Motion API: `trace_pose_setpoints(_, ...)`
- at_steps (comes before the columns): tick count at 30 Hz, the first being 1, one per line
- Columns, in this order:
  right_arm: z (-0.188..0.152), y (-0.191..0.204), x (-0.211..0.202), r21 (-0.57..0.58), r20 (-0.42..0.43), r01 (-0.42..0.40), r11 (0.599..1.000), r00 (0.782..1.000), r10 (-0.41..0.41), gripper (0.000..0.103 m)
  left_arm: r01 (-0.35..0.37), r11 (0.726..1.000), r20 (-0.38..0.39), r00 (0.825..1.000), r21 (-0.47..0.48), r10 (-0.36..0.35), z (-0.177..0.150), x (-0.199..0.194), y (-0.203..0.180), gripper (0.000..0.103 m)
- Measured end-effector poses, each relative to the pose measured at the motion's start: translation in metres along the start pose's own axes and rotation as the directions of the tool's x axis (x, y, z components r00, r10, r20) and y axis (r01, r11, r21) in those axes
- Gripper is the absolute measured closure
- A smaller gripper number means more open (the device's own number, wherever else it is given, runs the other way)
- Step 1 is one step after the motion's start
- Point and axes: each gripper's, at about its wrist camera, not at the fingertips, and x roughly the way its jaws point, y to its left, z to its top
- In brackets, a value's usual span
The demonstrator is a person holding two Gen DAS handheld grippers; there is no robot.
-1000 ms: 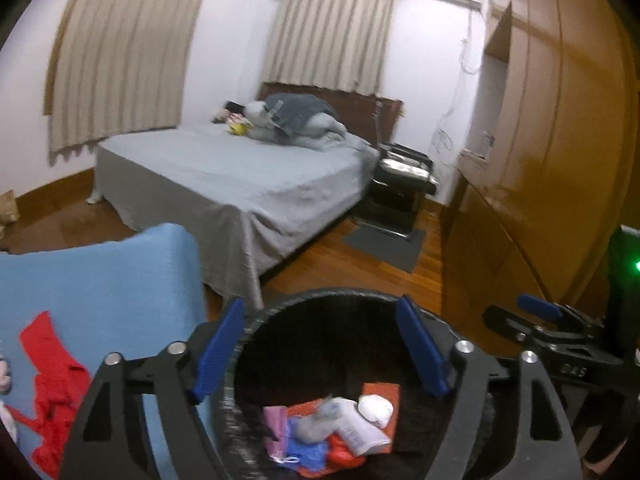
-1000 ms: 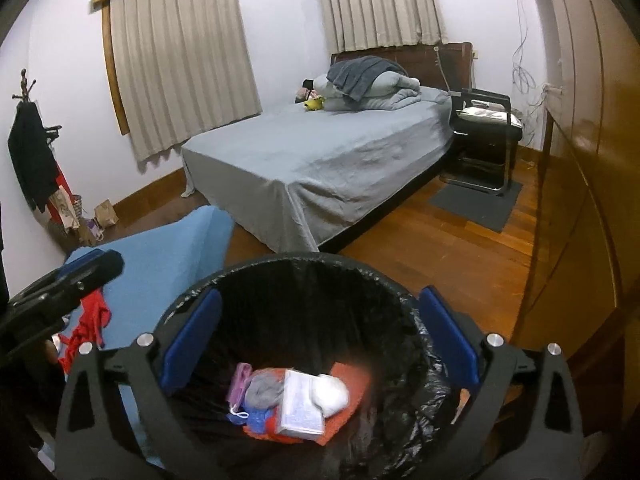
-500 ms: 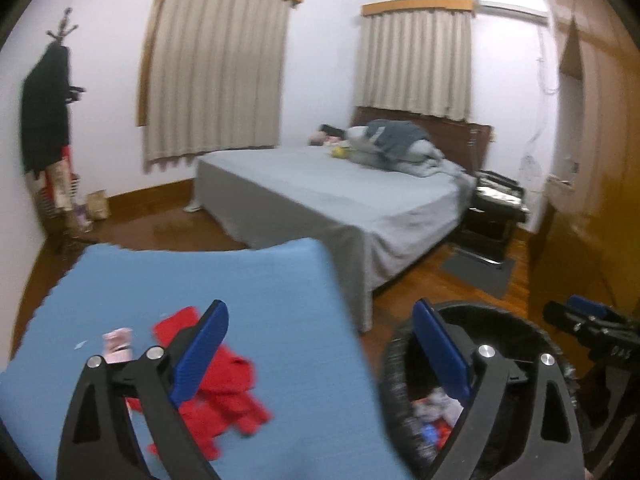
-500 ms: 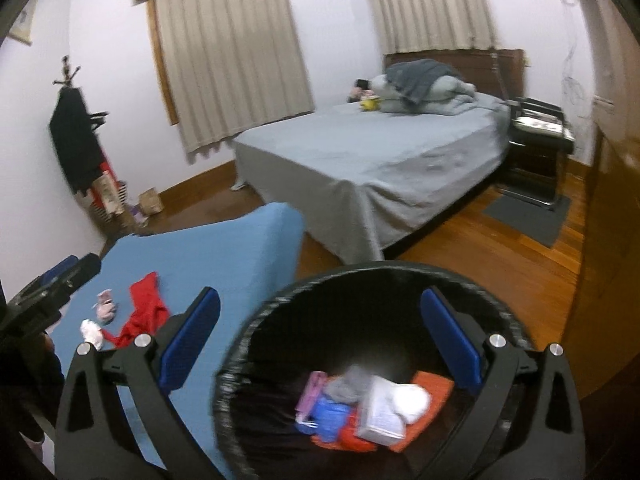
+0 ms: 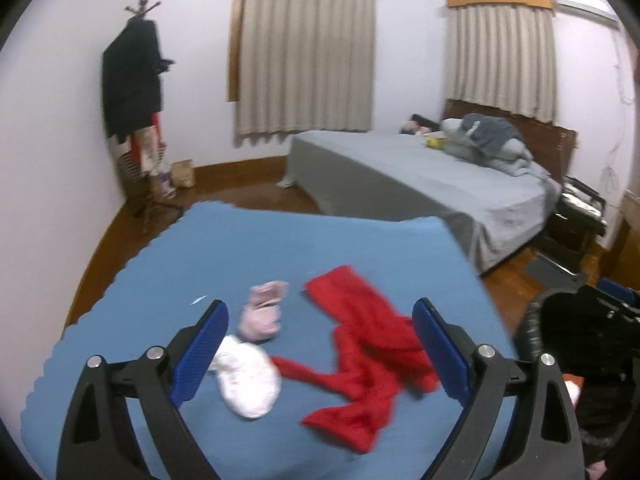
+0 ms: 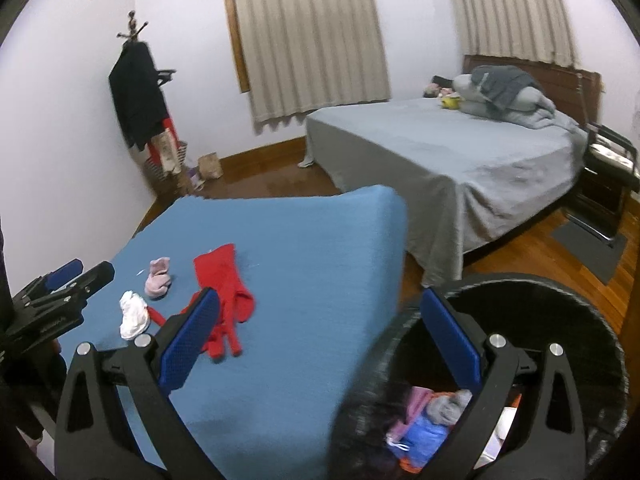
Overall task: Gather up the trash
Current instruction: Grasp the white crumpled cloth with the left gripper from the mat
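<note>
On the blue mat (image 5: 280, 248) lie a red cloth (image 5: 360, 344), a pink crumpled piece (image 5: 262, 312) and a white crumpled piece (image 5: 246, 380). My left gripper (image 5: 320, 348) is open and empty, just above them. The same things show in the right wrist view: red cloth (image 6: 224, 284), pink piece (image 6: 158, 278), white piece (image 6: 134, 314). My right gripper (image 6: 320, 348) is open and empty, at the mat's right edge beside the black-lined trash bin (image 6: 580, 320), which holds several bits of trash (image 6: 424, 428). The bin also shows in the left wrist view (image 5: 560, 320).
A grey bed (image 6: 440, 148) with a pile of bedding (image 6: 504, 92) stands behind the mat. A coat rack (image 5: 134, 92) with dark clothes stands in the left corner. A black side stand (image 6: 608, 176) and a grey floor mat (image 6: 588, 240) are at the right, on wooden floor.
Both grippers have swung left from above the bin toward the blue mat. The left one now hangs over the red cloth and crumpled pieces. Both stay open and empty.
</note>
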Motion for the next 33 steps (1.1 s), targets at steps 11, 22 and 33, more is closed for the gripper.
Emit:
trace_pose_setpoints(11, -0.008, 0.037, 0.044, -0.044, -0.053, -0.035, 0.998, 0.998, 0.033, 0.006, -0.076, 0.995, -0.103, 0.992, -0.06, 0.069, -0.025, 0.035, 0.044, 0.012)
trace_pose_setpoints(22, -0.015, 0.047, 0.07, -0.071, -0.097, -0.039, 0.997, 0.995, 0.032, 0.006, -0.078, 0.993, -0.23, 0.972, -0.094, 0.054, -0.047, 0.075, 0.059, 0.021)
trace_pose_setpoints(33, -0.019, 0.057, 0.081, -0.085, -0.121, -0.05, 0.995, 0.992, 0.04, 0.005, -0.013, 0.994, -0.282, 0.959, -0.108, -0.019, -0.05, 0.087, 0.059, 0.066)
